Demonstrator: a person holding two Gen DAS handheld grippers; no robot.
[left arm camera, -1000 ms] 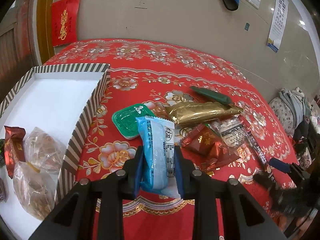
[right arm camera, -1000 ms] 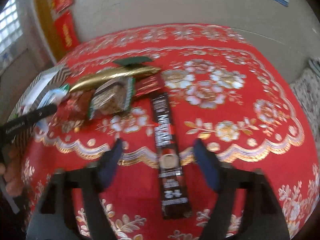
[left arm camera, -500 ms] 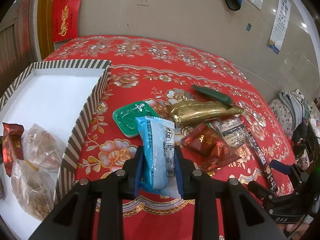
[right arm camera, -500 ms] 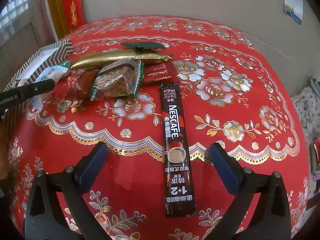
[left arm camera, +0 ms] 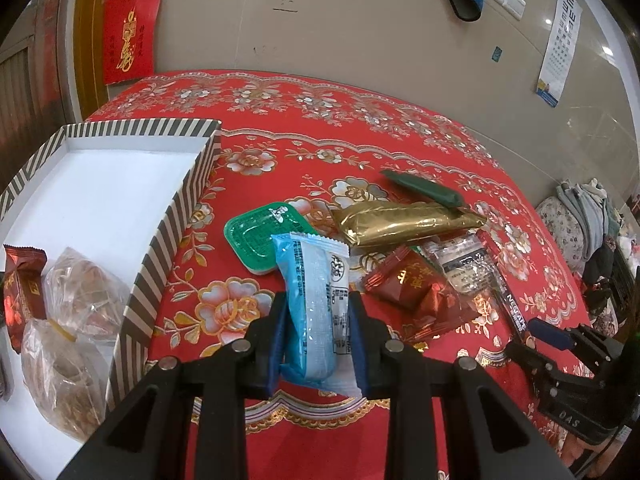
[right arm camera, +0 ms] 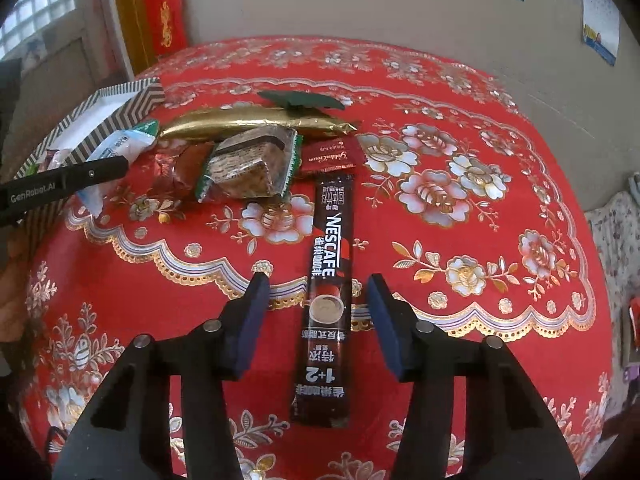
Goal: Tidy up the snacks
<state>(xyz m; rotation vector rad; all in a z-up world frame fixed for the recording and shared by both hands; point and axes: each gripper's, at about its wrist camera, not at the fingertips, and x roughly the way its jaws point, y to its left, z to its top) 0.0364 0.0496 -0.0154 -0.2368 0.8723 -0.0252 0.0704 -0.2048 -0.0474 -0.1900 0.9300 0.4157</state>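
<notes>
Left wrist view shows your left gripper point(left arm camera: 316, 312) pinching the blue packet point(left arm camera: 314, 300) for the striped box point(left arm camera: 176, 216) at left, while your spread right gripper point(right arm camera: 316, 308) straddles the Nescafe stick point(right arm camera: 328, 280) to grab it.

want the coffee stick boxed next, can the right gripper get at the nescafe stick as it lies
Probably yes: the right gripper is open, its fingers either side of the Nescafe stick, which lies flat on the tablecloth with nothing on it.
</notes>
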